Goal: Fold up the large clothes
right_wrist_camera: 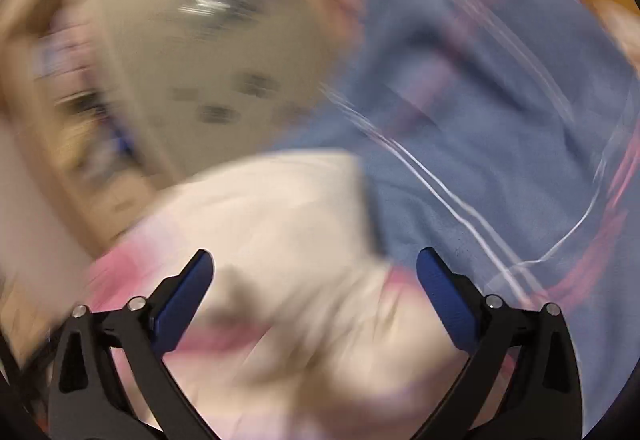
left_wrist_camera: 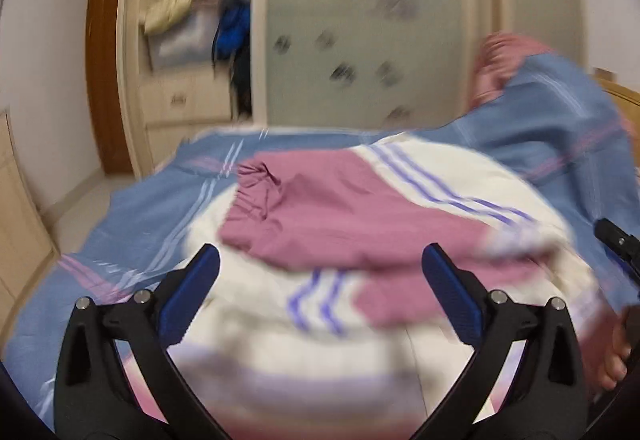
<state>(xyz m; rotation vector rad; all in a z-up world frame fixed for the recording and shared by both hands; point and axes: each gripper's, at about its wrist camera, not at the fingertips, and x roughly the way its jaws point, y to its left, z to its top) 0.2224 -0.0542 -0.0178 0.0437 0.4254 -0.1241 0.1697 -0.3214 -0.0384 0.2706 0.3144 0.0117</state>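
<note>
Our left tongs (left_wrist_camera: 320, 280) and right tongs (right_wrist_camera: 314, 282) both gape wide, gripping nothing. The pink-and-white garment (left_wrist_camera: 340, 208) lies on the bed (left_wrist_camera: 152, 200) just ahead of both, running near-right to far-left; we judge the left tongs nearer its middle.

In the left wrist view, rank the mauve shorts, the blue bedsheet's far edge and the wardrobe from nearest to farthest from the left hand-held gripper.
1. Mauve shorts, just ahead of the left hand-held gripper.
2. Blue bedsheet's far edge, beyond the shorts.
3. Wardrobe, at the back.
</note>
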